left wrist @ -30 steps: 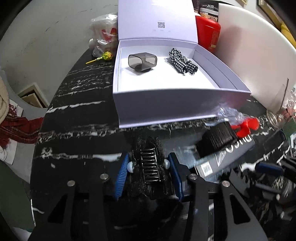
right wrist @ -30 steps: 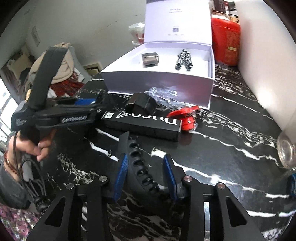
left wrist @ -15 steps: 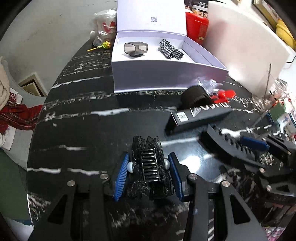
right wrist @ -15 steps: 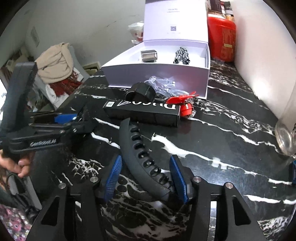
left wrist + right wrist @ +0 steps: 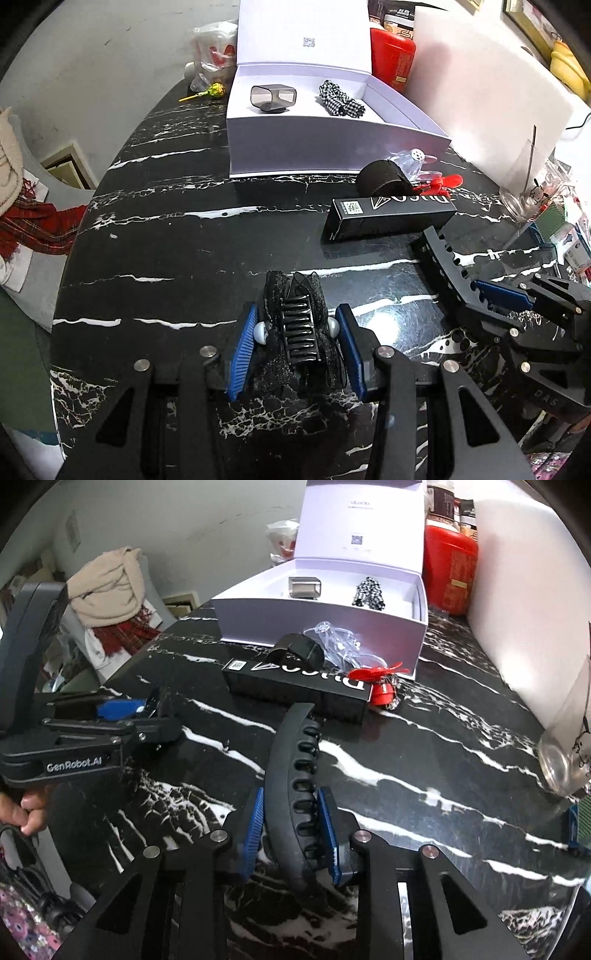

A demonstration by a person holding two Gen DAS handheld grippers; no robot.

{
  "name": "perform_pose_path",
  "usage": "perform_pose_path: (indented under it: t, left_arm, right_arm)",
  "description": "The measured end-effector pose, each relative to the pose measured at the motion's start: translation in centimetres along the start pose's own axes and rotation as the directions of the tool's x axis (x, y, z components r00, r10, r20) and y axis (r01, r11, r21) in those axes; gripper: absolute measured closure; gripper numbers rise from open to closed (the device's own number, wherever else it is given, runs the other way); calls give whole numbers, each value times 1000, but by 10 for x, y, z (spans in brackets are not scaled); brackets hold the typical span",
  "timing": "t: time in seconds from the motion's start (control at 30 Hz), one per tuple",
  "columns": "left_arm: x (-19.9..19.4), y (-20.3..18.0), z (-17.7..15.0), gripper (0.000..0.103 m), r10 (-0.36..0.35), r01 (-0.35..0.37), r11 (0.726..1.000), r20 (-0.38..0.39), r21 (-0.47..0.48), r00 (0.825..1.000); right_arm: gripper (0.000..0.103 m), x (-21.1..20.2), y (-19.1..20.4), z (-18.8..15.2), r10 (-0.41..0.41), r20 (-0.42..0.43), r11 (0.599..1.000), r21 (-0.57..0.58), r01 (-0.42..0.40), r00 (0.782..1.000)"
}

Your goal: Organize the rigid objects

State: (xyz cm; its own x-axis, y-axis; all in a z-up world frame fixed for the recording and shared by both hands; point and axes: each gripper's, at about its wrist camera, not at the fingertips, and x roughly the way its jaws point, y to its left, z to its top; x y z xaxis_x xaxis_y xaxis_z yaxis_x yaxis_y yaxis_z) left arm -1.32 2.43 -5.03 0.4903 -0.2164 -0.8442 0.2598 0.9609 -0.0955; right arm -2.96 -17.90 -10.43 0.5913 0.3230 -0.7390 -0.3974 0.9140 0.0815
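Note:
My left gripper (image 5: 295,321) is shut on a black lace hair claw (image 5: 299,332) with pearl beads, held just above the black marble table (image 5: 177,236). My right gripper (image 5: 291,801) straddles a long curved black hair clip (image 5: 291,738) that lies on the table. Its jaws are closing and the blue pads press on the clip's sides. The same clip (image 5: 443,258) shows at the right of the left wrist view. An open white box (image 5: 332,155) at the far end holds a smoky grey cube (image 5: 273,98) and a checkered scrunchie (image 5: 341,101).
In front of the white box lie a long black carton (image 5: 388,218), a black band roll (image 5: 384,179), a red mini fan (image 5: 439,182) and clear wrapping. A glass jar (image 5: 532,195), a white board (image 5: 487,92) and a red canister (image 5: 391,59) line the right side.
The left gripper drew back from the white box, still holding the hair claw. The right gripper's jaws spread wider, then closed onto the curved clip.

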Motion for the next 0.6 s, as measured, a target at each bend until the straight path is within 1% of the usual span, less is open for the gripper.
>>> perform_pose_path:
  t: [0.13, 0.3, 0.33, 0.37, 0.47, 0.6]
  left_arm:
    - [2, -1, 2, 60, -2, 2, 1000, 4, 1, 1000]
    - [2, 1, 3, 60, 0, 0, 1000, 6, -11, 1000]
    - [2, 1, 3, 60, 0, 0, 1000, 7, -14, 1000]
    - [2, 1, 4, 60, 0, 0, 1000, 8, -16, 1000]
    - [2, 0, 4, 60, -4, 4, 1000, 7, -9, 1000]
    - [3, 1, 6, 60, -15, 15, 1000, -2, -12, 1000]
  right_arm:
    - [71, 3, 0, 3, -2, 3, 1000, 8, 2, 1000]
    - [71, 9, 5, 8, -19, 10, 1000, -21, 19, 1000]
    - [71, 10, 6, 9, -19, 11, 999, -26, 19, 1000]
    - [74, 10, 6, 10, -23, 15, 999, -30, 23, 1000]
    - [74, 9, 7, 9, -4, 26, 999, -36, 5, 1000]
    - [75, 6, 7, 10, -11, 32, 999, -36, 12, 999]
